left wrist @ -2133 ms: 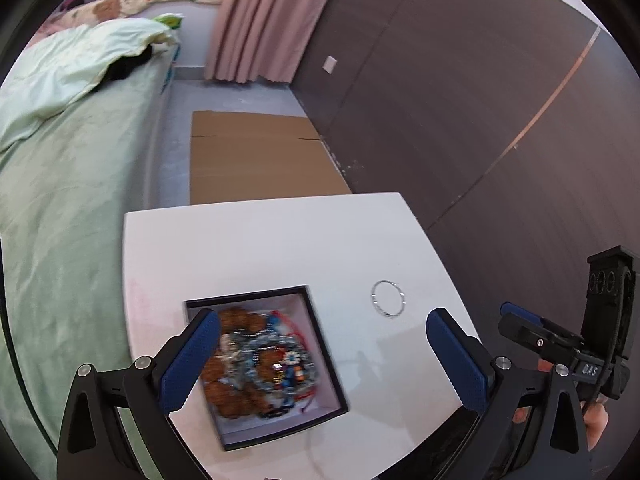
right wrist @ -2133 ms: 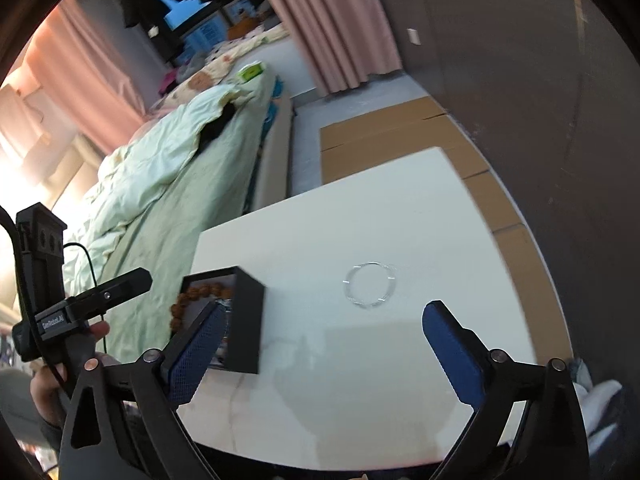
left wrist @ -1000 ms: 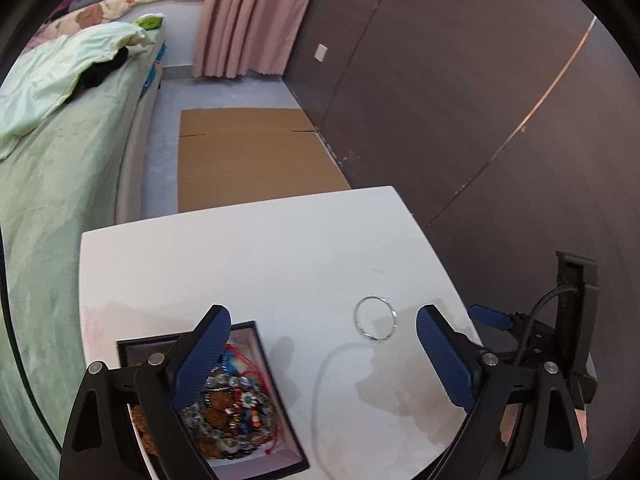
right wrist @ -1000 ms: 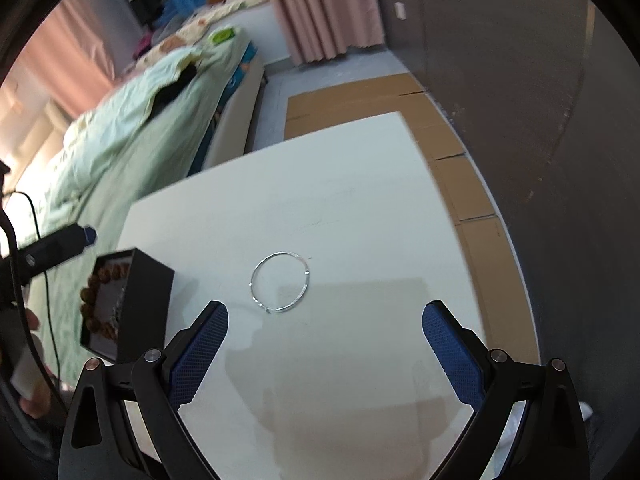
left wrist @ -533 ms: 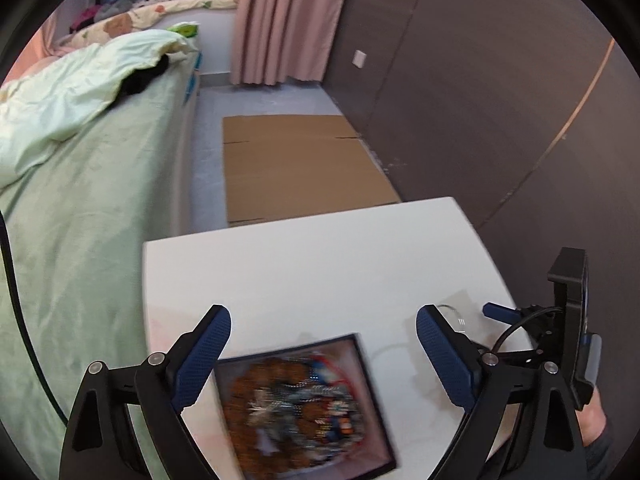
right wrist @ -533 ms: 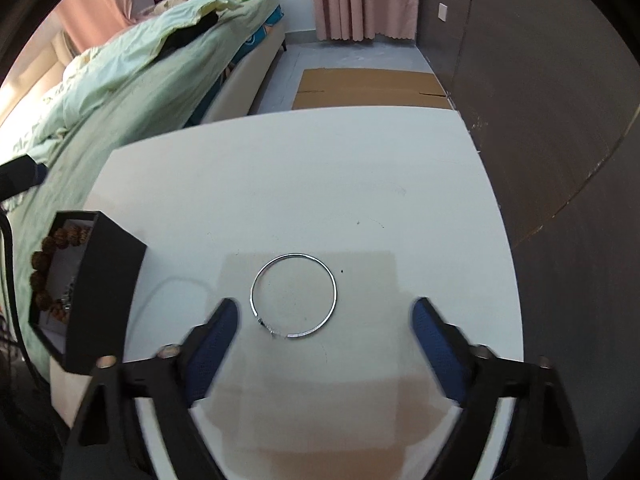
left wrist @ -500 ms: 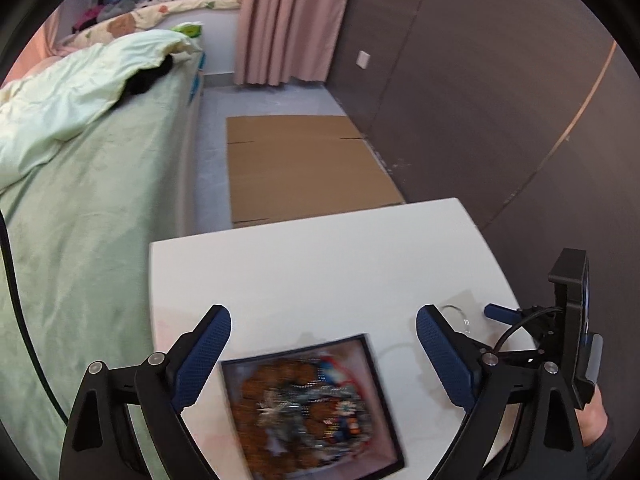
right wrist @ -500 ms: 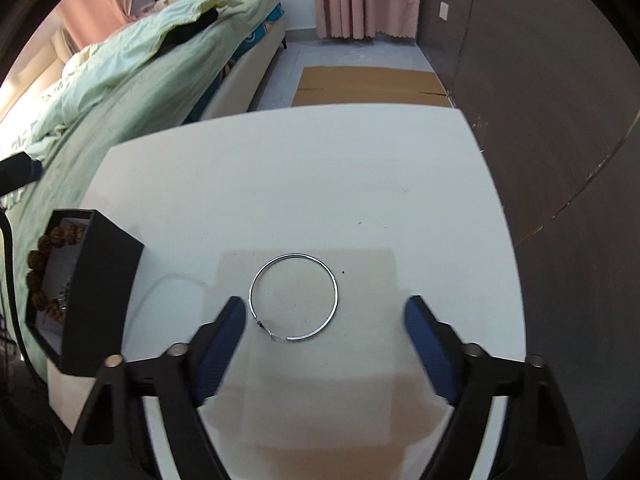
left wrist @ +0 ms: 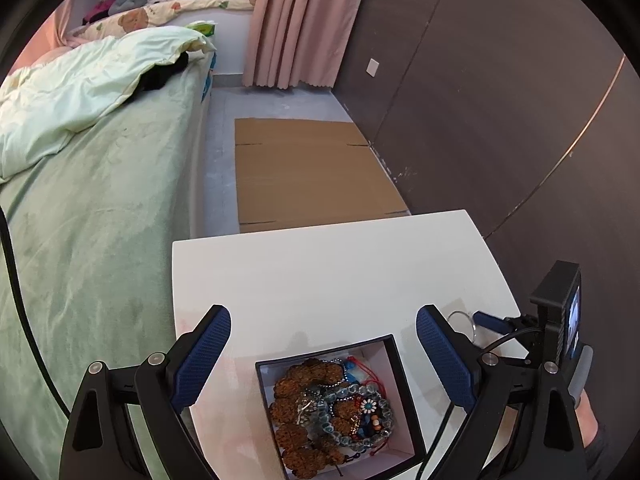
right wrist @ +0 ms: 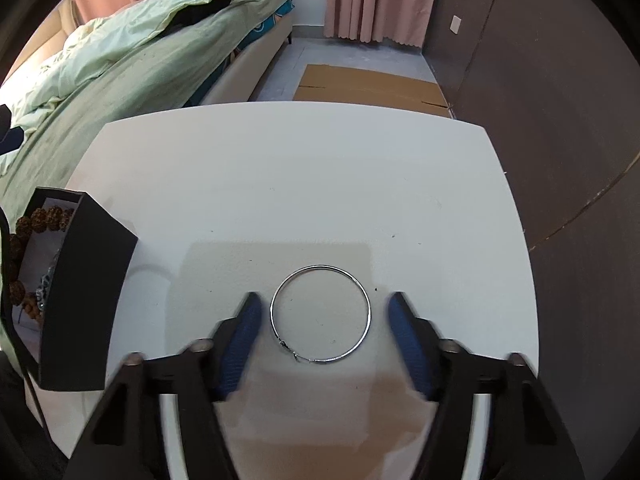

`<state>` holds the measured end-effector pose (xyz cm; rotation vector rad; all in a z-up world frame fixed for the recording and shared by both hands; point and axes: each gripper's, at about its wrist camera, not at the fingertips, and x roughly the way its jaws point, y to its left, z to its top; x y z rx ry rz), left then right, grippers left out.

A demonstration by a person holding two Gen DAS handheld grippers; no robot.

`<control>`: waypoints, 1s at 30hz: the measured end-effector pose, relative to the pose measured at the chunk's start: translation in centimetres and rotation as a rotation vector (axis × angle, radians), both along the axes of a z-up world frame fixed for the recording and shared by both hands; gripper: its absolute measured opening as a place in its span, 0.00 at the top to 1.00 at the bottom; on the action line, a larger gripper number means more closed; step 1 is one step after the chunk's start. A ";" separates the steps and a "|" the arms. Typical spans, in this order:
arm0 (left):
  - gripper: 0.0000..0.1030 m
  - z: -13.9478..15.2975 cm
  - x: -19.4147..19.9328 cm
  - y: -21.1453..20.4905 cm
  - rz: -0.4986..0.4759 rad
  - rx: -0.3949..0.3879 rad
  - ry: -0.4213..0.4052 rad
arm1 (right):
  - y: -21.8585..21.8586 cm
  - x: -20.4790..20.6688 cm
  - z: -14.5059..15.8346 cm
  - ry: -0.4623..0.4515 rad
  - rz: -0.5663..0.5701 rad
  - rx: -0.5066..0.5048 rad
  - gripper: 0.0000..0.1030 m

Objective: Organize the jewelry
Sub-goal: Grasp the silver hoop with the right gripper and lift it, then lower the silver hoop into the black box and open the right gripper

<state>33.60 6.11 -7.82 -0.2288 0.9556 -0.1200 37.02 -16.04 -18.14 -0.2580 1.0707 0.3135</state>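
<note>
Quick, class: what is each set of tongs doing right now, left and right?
Left tongs: open, holding nothing, above the jewelry box.
Right tongs: open, straddling the silver hoop, not gripping it.

A home bedroom: a bed [left wrist: 100,208] with a pale green duvet [left wrist: 80,92] fills the left, pink curtains [left wrist: 300,20] hang at upper centre, flattened cardboard [left wrist: 308,172] lies on the floor.

Green bed [left wrist: 100,208], pink curtains [left wrist: 296,20]

The right gripper [right wrist: 324,312] is motion-blurred; the black jewelry box [right wrist: 80,292] is cut off by the right wrist view's left edge.
</note>
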 end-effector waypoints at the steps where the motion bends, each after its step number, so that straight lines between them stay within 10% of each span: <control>1: 0.08 0.0 0.0 0.1 0.001 -0.005 0.000 | -0.1 -0.1 0.1 0.004 -0.004 0.000 0.50; 30: 0.08 3.3 -6.9 5.9 0.019 -0.065 -0.074 | 7.9 -6.4 10.4 -0.127 0.162 0.312 0.51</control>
